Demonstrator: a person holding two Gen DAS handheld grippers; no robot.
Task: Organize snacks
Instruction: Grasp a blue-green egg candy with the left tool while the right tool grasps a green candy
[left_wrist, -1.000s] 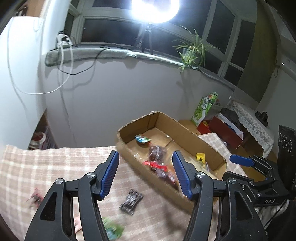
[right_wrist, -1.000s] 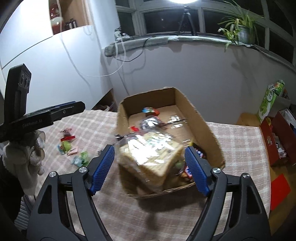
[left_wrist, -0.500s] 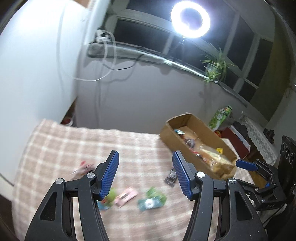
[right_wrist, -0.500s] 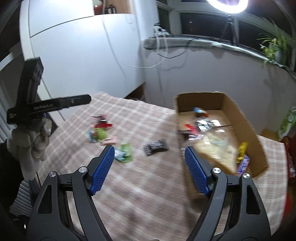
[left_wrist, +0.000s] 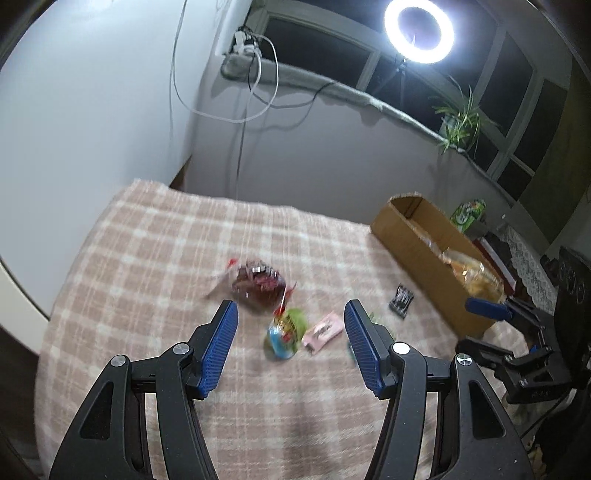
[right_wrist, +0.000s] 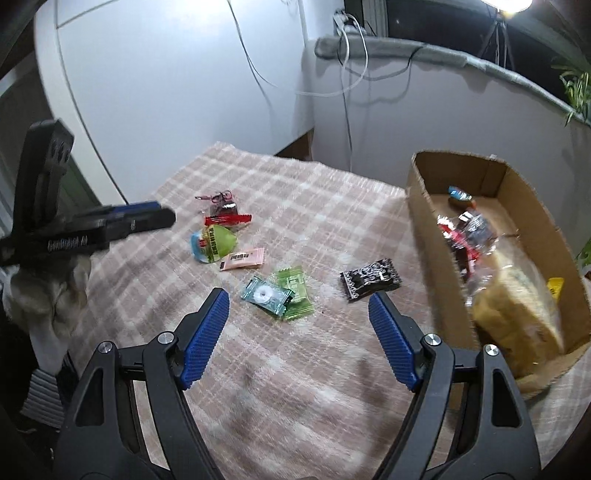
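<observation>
Loose snacks lie on the checked tablecloth (right_wrist: 303, 362): a dark red bag (left_wrist: 258, 286), a green-blue packet (left_wrist: 286, 330), a pink packet (right_wrist: 242, 259), a teal candy (right_wrist: 264, 295) on a green packet (right_wrist: 295, 291), and a black packet (right_wrist: 370, 278). The cardboard box (right_wrist: 424, 221) at the right holds a clear bag of biscuits (right_wrist: 513, 306) and small snacks. My left gripper (left_wrist: 290, 347) is open and empty above the red bag and green packet. My right gripper (right_wrist: 299, 336) is open and empty, just short of the teal candy.
A ring light (left_wrist: 419, 27) and a plant (left_wrist: 461, 118) stand on the window sill. White cables (left_wrist: 255, 92) hang down the wall. A green carton (left_wrist: 467, 214) and red boxes sit beyond the cardboard box. The table's left edge drops off near the white cabinet.
Both grippers have swung left from the box towards the loose snacks. The biscuit bag the right gripper held a second ago now lies in the box. Both grippers stay open.
</observation>
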